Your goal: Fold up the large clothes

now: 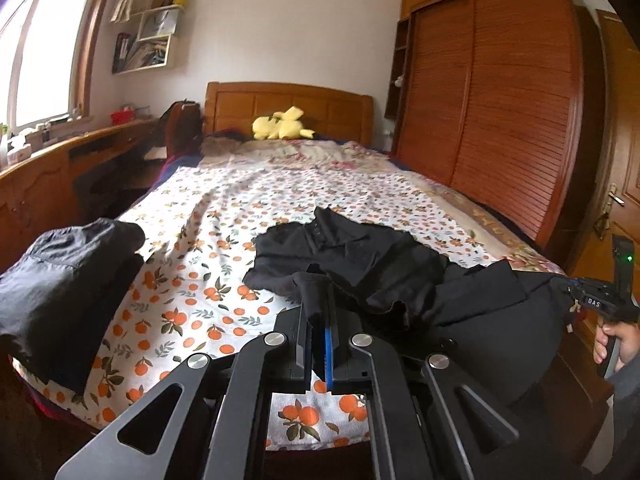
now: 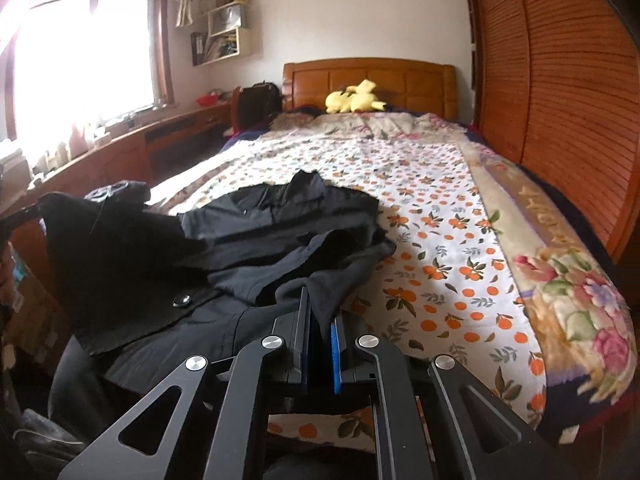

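We see our left gripper point(image 1: 320, 320) clenched on a fold of the crumpled black button-up shirt point(image 1: 360, 264), which lies just ahead on the orange-print bedsheet point(image 1: 224, 208). Our right gripper point(image 2: 320, 320) pinches another edge of the shirt point(image 2: 280, 220).

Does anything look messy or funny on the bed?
Yes. The black coat lies crumpled across the orange-print bedspread, its near part spilling over the foot of the bed. The left claw and right claw each pinch its cloth. The folded black clothes beside it look neat.
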Motion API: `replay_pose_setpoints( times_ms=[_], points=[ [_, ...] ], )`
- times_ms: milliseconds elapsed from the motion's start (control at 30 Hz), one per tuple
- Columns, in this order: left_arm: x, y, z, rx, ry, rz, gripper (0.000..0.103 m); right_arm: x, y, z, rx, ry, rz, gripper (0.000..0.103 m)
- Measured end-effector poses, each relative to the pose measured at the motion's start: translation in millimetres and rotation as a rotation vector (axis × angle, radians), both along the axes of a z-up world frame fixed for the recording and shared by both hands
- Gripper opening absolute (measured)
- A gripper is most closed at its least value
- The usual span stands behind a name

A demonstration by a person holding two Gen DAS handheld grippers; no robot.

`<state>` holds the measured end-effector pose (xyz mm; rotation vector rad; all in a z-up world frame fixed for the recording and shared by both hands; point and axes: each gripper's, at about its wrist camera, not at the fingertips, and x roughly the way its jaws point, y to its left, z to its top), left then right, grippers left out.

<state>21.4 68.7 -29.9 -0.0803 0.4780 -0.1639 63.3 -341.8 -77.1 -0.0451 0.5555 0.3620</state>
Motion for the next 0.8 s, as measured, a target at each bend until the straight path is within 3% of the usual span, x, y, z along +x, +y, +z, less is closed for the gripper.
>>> replay_pose_setpoints(
  times_ms=[467, 567, 800],
  points=[
    [-52, 5, 21, -0.035, -0.07, 0.002, 0.004, -42, -9, 35, 0.005, -0.057, 0.009, 0.006],
    [-34, 4, 19, -0.004, -0.055, 0.013, 0.004, -30, -9, 30, 0.008, -0.043, 0.007, 0.006],
    [42, 14, 14, -0.015, -0.01, 0.02, 0.005, 22, -3, 16, 0.009, -0.001, -0.009, 0.007]
  ],
)
